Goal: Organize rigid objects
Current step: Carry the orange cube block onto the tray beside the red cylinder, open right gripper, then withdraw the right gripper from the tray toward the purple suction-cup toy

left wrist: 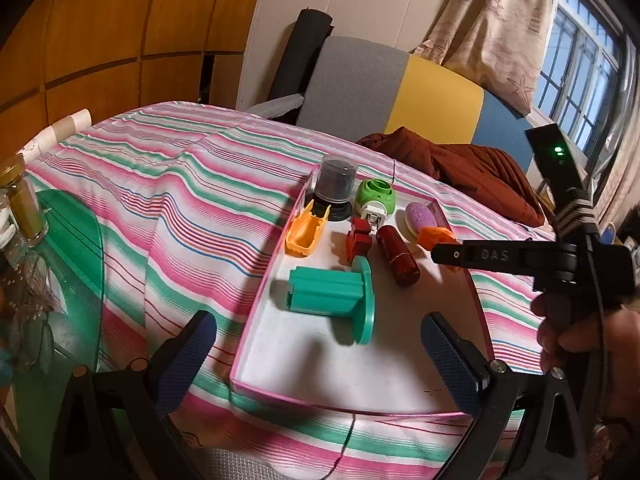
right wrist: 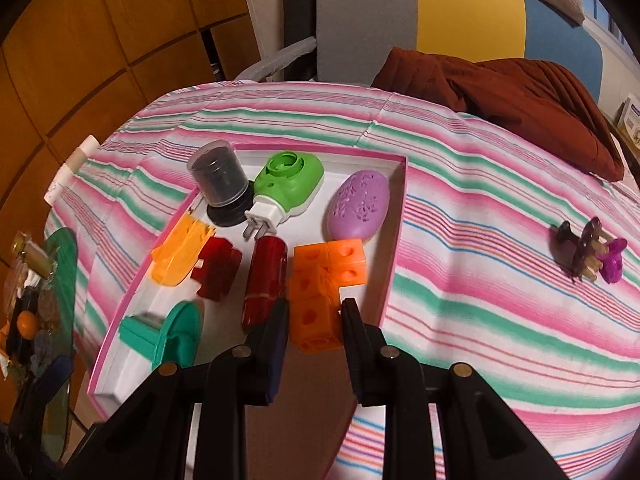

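A pink-rimmed white tray (left wrist: 400, 384) (right wrist: 394, 216) on the striped tablecloth holds several objects: a teal spool (left wrist: 336, 296) (right wrist: 168, 336), a yellow clip (left wrist: 306, 230) (right wrist: 180, 254), a red block (left wrist: 358, 240) (right wrist: 218, 268), a dark red cylinder (left wrist: 398, 256) (right wrist: 264, 280), a green plug-in device (left wrist: 374, 198) (right wrist: 288, 180), a purple oval (left wrist: 420, 216) (right wrist: 358, 206) and a dark capped jar (left wrist: 334, 184) (right wrist: 218, 180). My right gripper (right wrist: 315, 322) is shut on the orange cube piece (right wrist: 326, 276) (left wrist: 436, 236) in the tray. My left gripper (left wrist: 320, 344) is open and empty above the tray's near end.
Brown and purple hair clips (right wrist: 588, 252) lie on the cloth to the right of the tray. A green glass shelf (left wrist: 76, 248) with jars stands at the left. A rust-coloured cloth (right wrist: 520, 96) and a chair are behind the table.
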Demonstrator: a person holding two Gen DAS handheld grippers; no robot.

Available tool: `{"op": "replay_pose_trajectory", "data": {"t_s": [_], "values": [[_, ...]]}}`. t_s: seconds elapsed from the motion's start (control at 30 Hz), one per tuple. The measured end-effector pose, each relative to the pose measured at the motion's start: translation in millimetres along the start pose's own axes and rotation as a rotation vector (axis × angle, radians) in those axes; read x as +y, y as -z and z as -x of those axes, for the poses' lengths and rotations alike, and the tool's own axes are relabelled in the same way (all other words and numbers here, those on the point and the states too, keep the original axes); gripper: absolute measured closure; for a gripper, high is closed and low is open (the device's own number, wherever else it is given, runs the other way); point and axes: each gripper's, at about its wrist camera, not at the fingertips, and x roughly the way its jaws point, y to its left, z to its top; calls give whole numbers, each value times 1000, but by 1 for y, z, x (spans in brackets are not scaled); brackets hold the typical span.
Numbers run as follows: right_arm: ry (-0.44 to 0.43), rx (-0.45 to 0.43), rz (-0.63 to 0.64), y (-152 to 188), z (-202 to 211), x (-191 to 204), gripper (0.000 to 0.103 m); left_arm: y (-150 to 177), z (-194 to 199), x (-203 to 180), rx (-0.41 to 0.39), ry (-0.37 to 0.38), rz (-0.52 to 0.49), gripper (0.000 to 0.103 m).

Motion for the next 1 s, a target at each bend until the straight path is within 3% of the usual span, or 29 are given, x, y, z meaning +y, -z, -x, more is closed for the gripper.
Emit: {"op": "replay_pose_trajectory", "data": {"t_s": [0.4,1.0], "values": [[-36,-4,-27,6,5,-3,73,2,1,2,1,0,9,0],[6,-40,-29,17,33,-11,73,6,0,-12,15,-3,-36,0]]}}
